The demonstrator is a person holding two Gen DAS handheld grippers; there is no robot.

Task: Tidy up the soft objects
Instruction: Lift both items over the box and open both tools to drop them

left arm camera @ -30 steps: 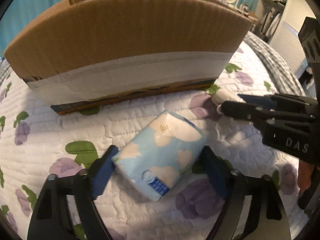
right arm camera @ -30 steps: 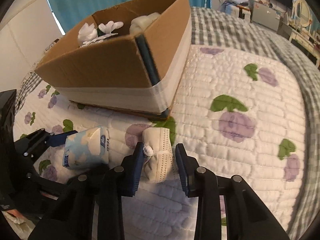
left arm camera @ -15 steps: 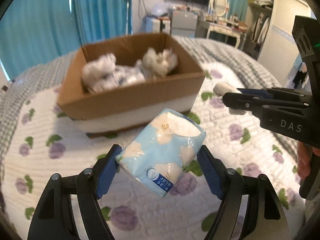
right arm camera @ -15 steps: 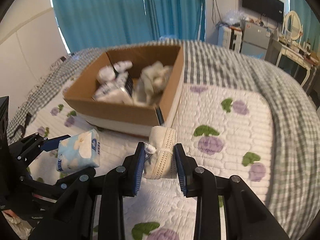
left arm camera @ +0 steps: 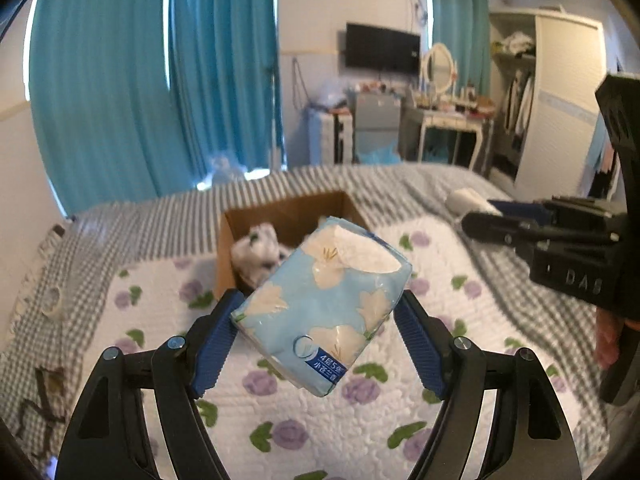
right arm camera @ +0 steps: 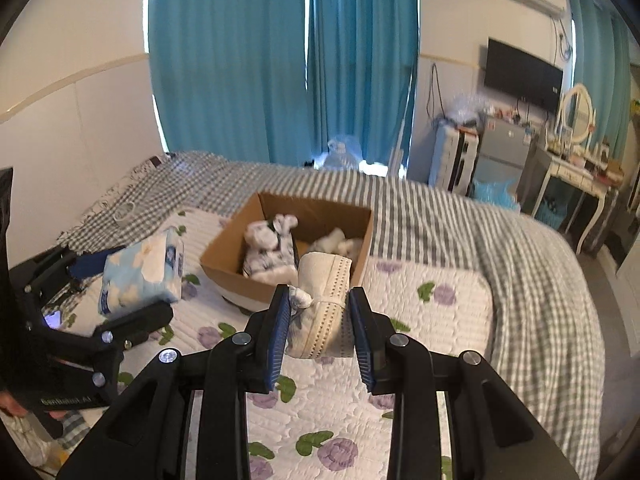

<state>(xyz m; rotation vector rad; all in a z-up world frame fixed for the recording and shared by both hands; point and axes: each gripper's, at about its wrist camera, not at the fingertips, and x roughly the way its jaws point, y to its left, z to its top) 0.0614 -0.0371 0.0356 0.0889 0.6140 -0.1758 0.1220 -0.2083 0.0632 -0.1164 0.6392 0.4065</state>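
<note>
Both tongs have risen well clear of the bed [right arm camera: 520, 264], left tongs [left arm camera: 320, 320] clamping the tissue pack [left arm camera: 324, 312], right tongs [right arm camera: 320, 320] pinching the rolled cloth [right arm camera: 324, 304], short of the box [right arm camera: 224, 252] rim.

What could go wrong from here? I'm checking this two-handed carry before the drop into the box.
The left claw pinches the tissue pack at a tilt, so the slick wrapper may slip. The right claw grips only the rolled socks' lower part. The cardboard box already holds soft items, so both drops together could collide.
</note>
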